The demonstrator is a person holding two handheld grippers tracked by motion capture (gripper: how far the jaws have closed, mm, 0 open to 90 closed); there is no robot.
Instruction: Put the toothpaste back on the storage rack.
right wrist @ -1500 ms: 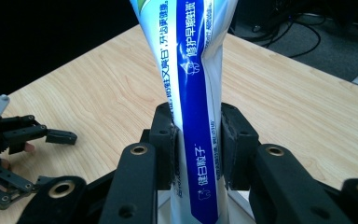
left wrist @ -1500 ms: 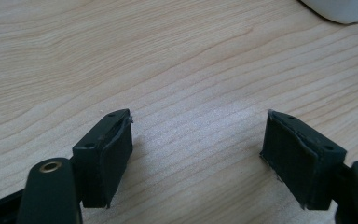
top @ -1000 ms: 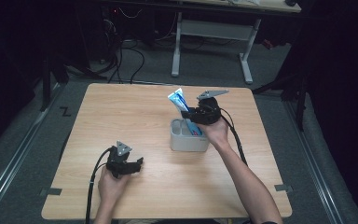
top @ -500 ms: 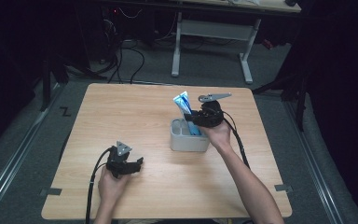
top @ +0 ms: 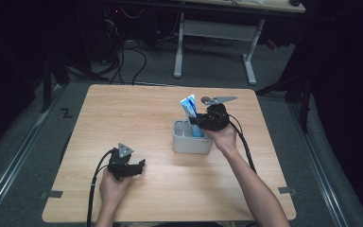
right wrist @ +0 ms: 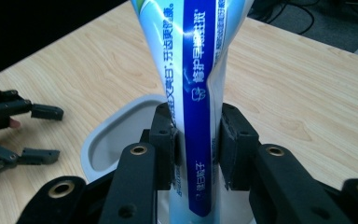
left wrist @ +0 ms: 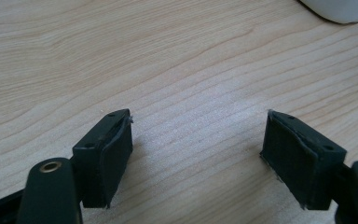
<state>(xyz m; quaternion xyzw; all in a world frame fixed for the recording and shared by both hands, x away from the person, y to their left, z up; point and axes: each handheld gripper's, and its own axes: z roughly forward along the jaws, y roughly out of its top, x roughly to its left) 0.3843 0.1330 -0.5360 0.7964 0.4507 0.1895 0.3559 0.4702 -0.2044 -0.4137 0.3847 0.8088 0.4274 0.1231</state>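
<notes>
Right gripper (right wrist: pixel 196 140) clamped on toothpaste tube (right wrist: pixel 193 70)

Tube (top: pixel 189 108) in holder (top: pixel 191 142), table (top: pixel 123 113) ctr-right

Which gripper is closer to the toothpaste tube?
The right gripper: it is clamped on the toothpaste tube above the grey holder. The left gripper rests open on the table, well apart.

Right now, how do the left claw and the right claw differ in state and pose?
The left claw is open with nothing between its jaws; the right claw is shut on the toothpaste tube. The left claw sits low over bare table; the right claw is at the grey holder, tube standing in it. Both are black, hand-held, with trailing cables.
</notes>
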